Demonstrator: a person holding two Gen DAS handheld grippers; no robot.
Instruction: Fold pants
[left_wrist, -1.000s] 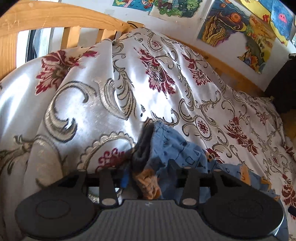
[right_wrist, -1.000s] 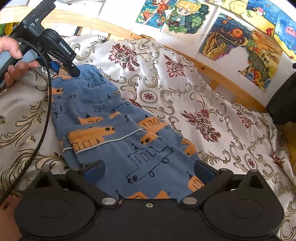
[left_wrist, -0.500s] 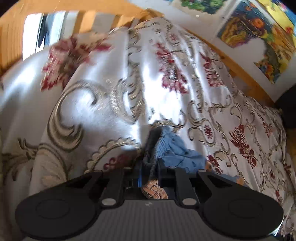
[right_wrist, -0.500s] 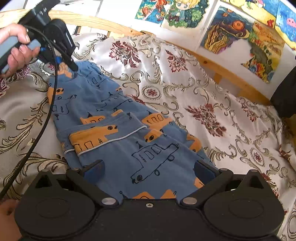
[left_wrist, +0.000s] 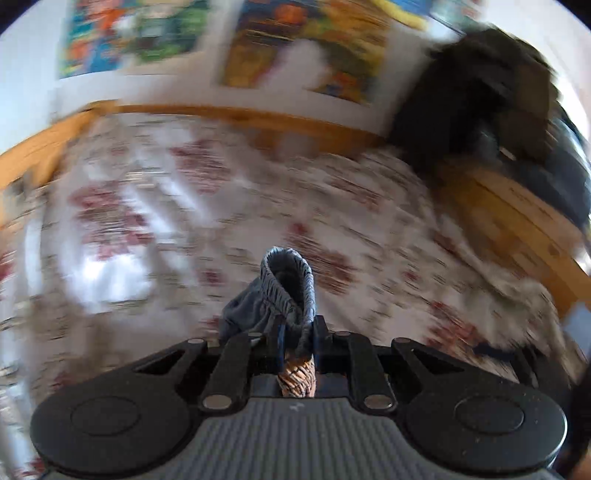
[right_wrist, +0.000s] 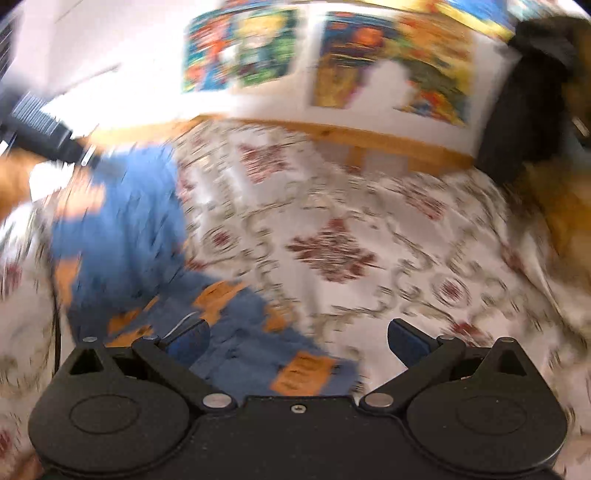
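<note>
The blue pants (right_wrist: 122, 236) with orange prints lie on the floral bedspread at the left of the right wrist view, blurred by motion. Their gathered waistband (left_wrist: 288, 291) sticks up between the fingers of my left gripper (left_wrist: 297, 338), which is shut on it. My right gripper (right_wrist: 297, 336) is open, its left finger over the near edge of the pants and its right finger over bare bedspread. The left gripper's dark body (right_wrist: 40, 136) shows at the far left of the right wrist view, at the far end of the pants.
A white bedspread (left_wrist: 177, 206) with red flowers covers the bed. A wooden bed rail (right_wrist: 369, 140) runs along the back under a wall of colourful drawings (right_wrist: 332, 55). A dark bulky object (left_wrist: 476, 96) sits at the right end.
My left gripper closed on the waistband and has swung fast to the right with it. The right gripper has also swung right, so the pants now sit left of it.
</note>
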